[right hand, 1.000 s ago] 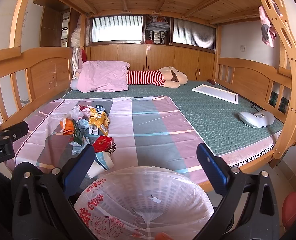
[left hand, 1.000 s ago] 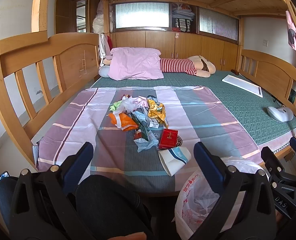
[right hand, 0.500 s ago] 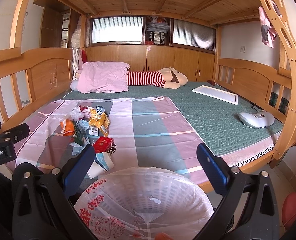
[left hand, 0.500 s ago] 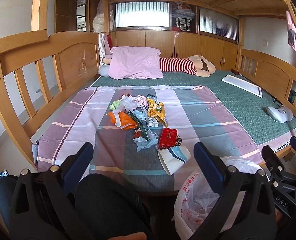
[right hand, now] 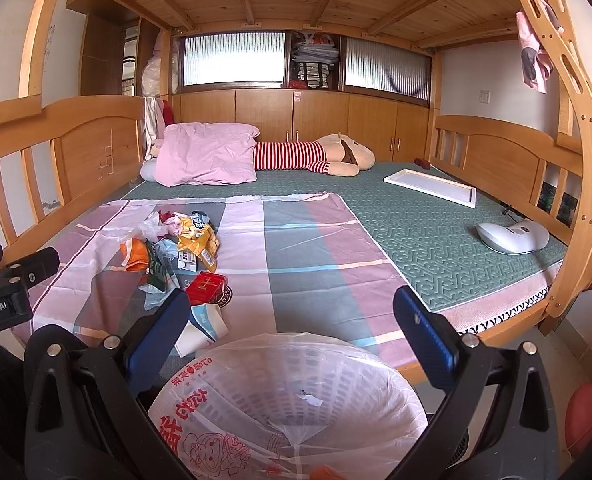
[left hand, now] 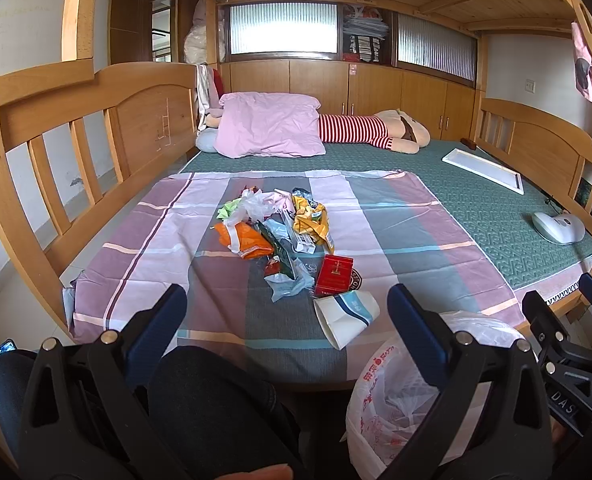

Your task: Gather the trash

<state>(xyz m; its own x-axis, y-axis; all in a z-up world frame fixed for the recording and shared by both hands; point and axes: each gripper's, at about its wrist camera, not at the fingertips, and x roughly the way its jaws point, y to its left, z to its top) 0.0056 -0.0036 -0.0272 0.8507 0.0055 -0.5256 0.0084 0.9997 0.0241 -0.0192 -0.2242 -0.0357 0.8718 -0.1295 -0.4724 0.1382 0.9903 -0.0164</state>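
Nothing much has shifted since a second ago: both tools hang where they were, and the litter lies as it did.

Taking the red box (left hand: 334,274) as the landmark and going left to right: the left hand-held gripper (left hand: 286,312) hovers near the foot of the bed (left hand: 476,208), its two blue fingers spread wide with nothing between them, above a dark trouser leg (left hand: 216,392). Beyond the box, on the checked sheet (left hand: 396,240), lies one heap of trash (left hand: 272,228): one orange wrapper (left hand: 248,240) to the box's left, one yellow packet (left hand: 310,220) behind it, one clear plastic scrap (left hand: 290,284) just beside its left edge, and further crumpled bits too tangled to count. One paper cup (left hand: 346,314) lies on its side just in front of the box, at the sheet's near edge. To the box's right and lower, off the bed, stands one basket lined with a white printed bag (right hand: 292,412); its mouth is open. The right hand-held gripper (right hand: 290,332) hangs over that bag, its two fingers equally wide apart and holding nothing. Far behind the box rest one pink pillow (left hand: 270,124) and one striped plush toy (left hand: 376,130); far right, one white device (left hand: 558,227).
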